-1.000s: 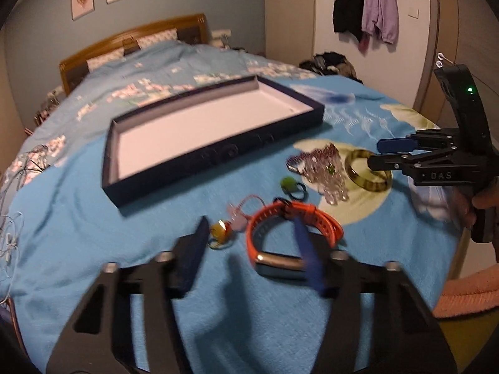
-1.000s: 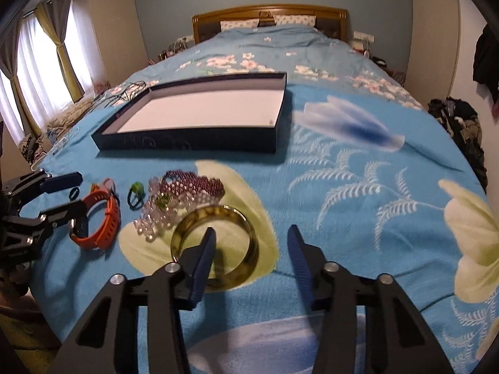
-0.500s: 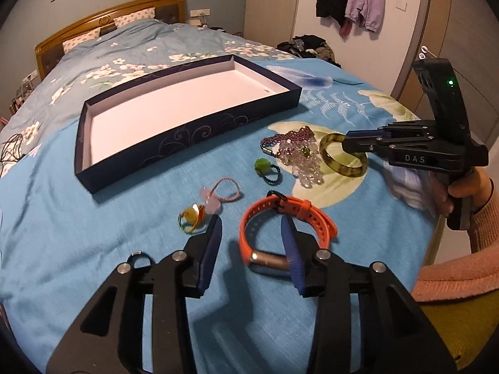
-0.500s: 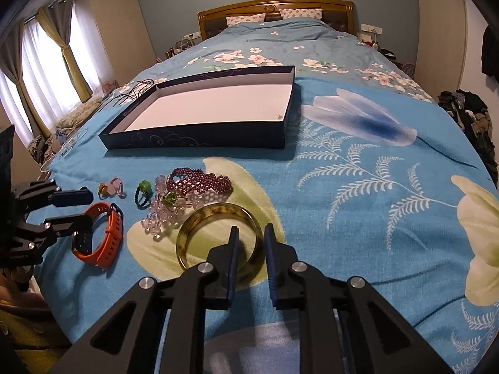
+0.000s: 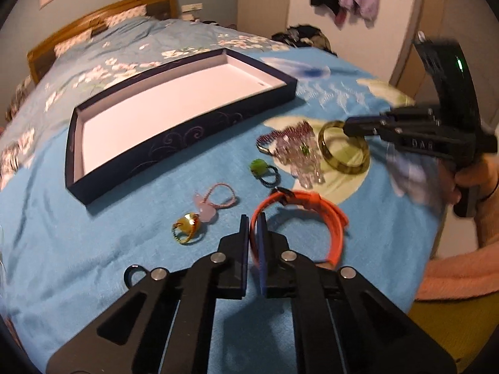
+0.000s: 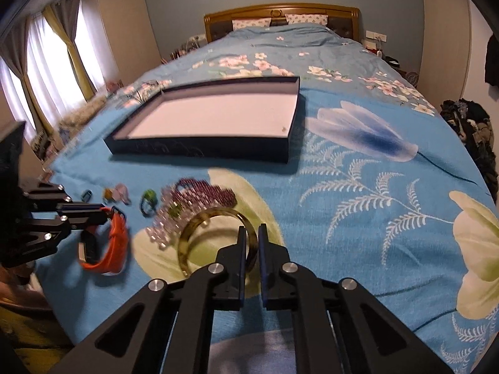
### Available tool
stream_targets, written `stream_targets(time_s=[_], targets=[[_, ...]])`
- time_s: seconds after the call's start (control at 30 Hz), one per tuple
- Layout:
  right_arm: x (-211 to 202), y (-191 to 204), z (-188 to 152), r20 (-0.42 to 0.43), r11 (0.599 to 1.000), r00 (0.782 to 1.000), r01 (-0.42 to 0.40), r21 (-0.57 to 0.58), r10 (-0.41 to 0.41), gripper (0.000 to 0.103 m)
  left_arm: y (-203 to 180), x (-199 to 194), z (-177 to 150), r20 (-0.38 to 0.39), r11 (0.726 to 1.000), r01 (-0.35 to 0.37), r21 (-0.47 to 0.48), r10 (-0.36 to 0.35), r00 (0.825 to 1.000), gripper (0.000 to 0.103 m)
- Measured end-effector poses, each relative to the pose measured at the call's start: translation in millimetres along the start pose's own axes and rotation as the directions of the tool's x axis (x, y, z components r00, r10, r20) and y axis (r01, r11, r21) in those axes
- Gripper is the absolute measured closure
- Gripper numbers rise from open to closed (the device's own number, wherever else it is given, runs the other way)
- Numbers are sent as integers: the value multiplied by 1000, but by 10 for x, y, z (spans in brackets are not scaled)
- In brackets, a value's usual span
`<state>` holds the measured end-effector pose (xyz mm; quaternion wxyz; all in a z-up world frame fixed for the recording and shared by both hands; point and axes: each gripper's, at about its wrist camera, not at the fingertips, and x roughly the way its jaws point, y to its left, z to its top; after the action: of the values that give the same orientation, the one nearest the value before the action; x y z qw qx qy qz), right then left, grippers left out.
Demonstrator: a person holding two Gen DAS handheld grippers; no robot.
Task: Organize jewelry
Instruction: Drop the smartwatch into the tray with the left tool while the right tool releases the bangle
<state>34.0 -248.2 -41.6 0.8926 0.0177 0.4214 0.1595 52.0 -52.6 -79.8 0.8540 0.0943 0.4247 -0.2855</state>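
My left gripper [image 5: 253, 218] is shut on the near rim of the orange wristband [image 5: 312, 201], which tilts up off the blue bedspread; it also shows in the right wrist view [image 6: 117, 243]. My right gripper [image 6: 251, 233] is shut on the rim of the olive bangle [image 6: 199, 233], seen from the left wrist view [image 5: 343, 162] held at its far edge. The open dark blue tray [image 5: 187, 134] with a white floor lies beyond, also in the right wrist view [image 6: 199, 148]. It holds no jewelry.
On the bedspread lie a purple and clear bead bracelet pile [image 5: 293, 146], a green hair tie [image 5: 262, 170], a pink cord charm [image 5: 215, 201] and a gold ring [image 5: 187, 222]. The bed edge is close in front. Clothes hang at the back right.
Both grippers have closed: the left on the orange wristband, the right on the olive bangle. Both pieces have lifted slightly at the gripped rim.
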Motion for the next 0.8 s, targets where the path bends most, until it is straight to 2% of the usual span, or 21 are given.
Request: stream_targets(time_s=[0.2,0.37,0.6,0.8], targets=[[-78,-5,233,65,999,997,-52,14,51,97,302,-246,168,94,991,33,-133,-20,995,97],[-25,28,546,114,999,992,-51,-4,51,97,596,-370,409,162,977,-9,-211,44,986,97],[307,76,1101,137,998,988,-65,-16,66,97,1047,-272,820,184,949,-52,-310,114,976,96],[669,41,1497,134,1000,991,-28,13,26,97,1363,-4,1082,159,920,-82,-384,154,975,95]])
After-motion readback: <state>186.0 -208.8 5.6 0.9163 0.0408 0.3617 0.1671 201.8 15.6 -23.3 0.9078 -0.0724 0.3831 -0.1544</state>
